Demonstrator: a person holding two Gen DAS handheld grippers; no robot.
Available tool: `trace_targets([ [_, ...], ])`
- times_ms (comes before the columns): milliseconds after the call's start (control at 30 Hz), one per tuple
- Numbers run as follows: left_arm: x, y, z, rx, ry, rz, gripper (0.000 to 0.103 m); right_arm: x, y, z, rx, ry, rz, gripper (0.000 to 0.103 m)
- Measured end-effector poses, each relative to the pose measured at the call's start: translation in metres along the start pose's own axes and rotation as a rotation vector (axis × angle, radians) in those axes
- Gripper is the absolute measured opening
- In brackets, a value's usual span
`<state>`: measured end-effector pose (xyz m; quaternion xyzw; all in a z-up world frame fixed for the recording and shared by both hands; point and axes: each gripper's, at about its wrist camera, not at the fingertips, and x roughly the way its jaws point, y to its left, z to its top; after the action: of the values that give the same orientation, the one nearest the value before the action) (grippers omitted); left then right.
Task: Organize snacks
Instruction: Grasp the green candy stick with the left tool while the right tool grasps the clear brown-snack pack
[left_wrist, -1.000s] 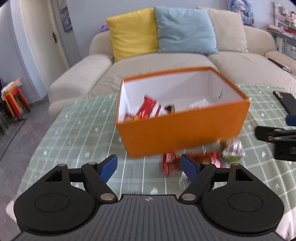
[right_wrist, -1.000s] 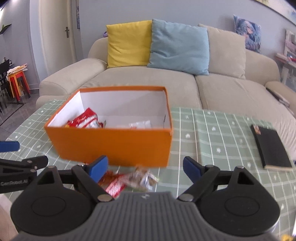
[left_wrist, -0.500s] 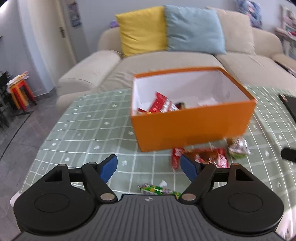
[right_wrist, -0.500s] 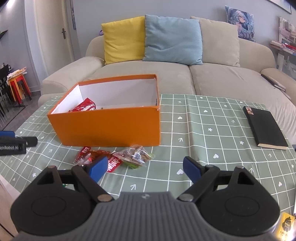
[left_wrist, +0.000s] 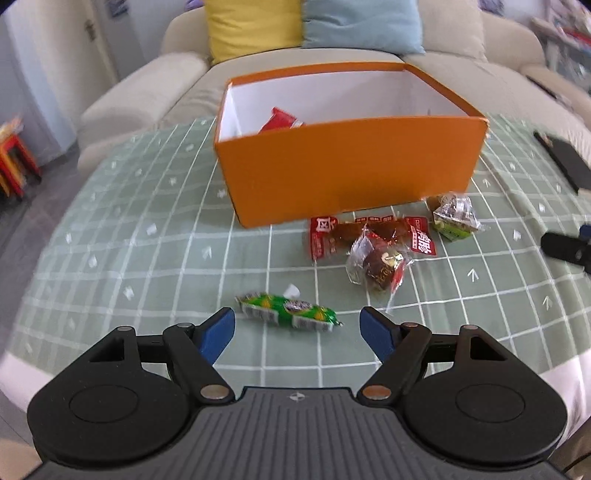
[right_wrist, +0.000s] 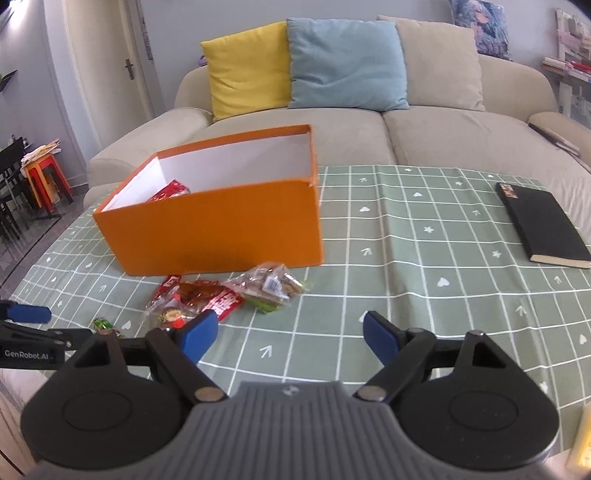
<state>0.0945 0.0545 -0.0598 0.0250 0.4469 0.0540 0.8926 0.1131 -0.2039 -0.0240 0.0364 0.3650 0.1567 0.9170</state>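
Observation:
An open orange box (left_wrist: 351, 170) (right_wrist: 221, 229) stands on the green checked tablecloth with a red packet (left_wrist: 280, 120) inside. In front of it lie red snack packets (left_wrist: 325, 236) (right_wrist: 207, 295), a clear-wrapped brown snack (left_wrist: 380, 266) and a clear bag with green (left_wrist: 456, 218) (right_wrist: 269, 286). A green wrapped snack (left_wrist: 288, 312) lies nearest, just ahead of my left gripper (left_wrist: 295, 317), which is open and not touching it. My right gripper (right_wrist: 289, 323) hangs over bare cloth right of the pile; its jaws are closing a little, wide apart, with nothing between them.
A black notebook (right_wrist: 541, 225) lies at the table's right side. A beige sofa (right_wrist: 443, 133) with yellow, blue and beige cushions stands behind the table. The table's near edge (left_wrist: 569, 373) runs just below the grippers. Red stools (right_wrist: 44, 177) stand far left.
The left gripper sank and tipped downward, and the green snack came into view just beyond its fingertips. The right gripper drew back and rightward from the box; more tablecloth shows ahead.

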Motion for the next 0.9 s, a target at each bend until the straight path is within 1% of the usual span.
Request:
trace_targets([
  [67,0.004,0.006,-0.009,-0.088,-0.004,-0.014,0.086,0.003,0.007,-0.005,-0.033,-0.013,0.001,0.081],
  [133,0.008,0.013,-0.016,-0.183,-0.006,-0.006,0.082,0.005,0.014,-0.008,-0.062,-0.032,-0.004,0.081],
  [233,0.017,0.019,-0.02,-0.262,-0.004,-0.001,0.079,0.009,0.021,-0.01,-0.07,-0.049,0.002,0.081],
  [333,0.026,0.027,-0.015,-0.335,-0.008,-0.002,0.076,0.016,0.022,-0.012,-0.061,-0.04,0.003,0.081],
  [400,0.031,0.03,-0.012,-0.376,-0.021,-0.005,0.076,0.022,0.022,-0.012,-0.052,-0.03,-0.006,0.08],
  [467,0.039,0.032,-0.007,-0.4,-0.006,0.021,0.072,0.029,0.02,-0.01,-0.04,-0.022,-0.009,0.079],
  [500,0.042,0.032,-0.006,-0.412,0.001,0.029,0.068,0.032,0.019,-0.008,-0.034,-0.02,-0.009,0.078],
  [533,0.046,0.033,-0.004,-0.426,0.007,0.027,0.066,0.036,0.018,-0.007,-0.028,-0.019,-0.008,0.077],
  [633,0.055,0.034,-0.001,-0.452,0.019,0.017,0.066,0.048,0.017,0.001,-0.013,-0.009,-0.004,0.077],
  [767,0.063,0.033,0.002,-0.438,0.017,0.034,0.066,0.069,0.018,0.014,0.01,0.019,-0.02,0.076],
  [833,0.067,0.034,0.002,-0.436,0.023,0.032,0.062,0.08,0.016,0.021,0.05,0.04,-0.009,0.076],
  [900,0.07,0.034,0.001,-0.431,0.029,0.034,0.06,0.09,0.014,0.026,0.086,0.057,-0.007,0.073],
])
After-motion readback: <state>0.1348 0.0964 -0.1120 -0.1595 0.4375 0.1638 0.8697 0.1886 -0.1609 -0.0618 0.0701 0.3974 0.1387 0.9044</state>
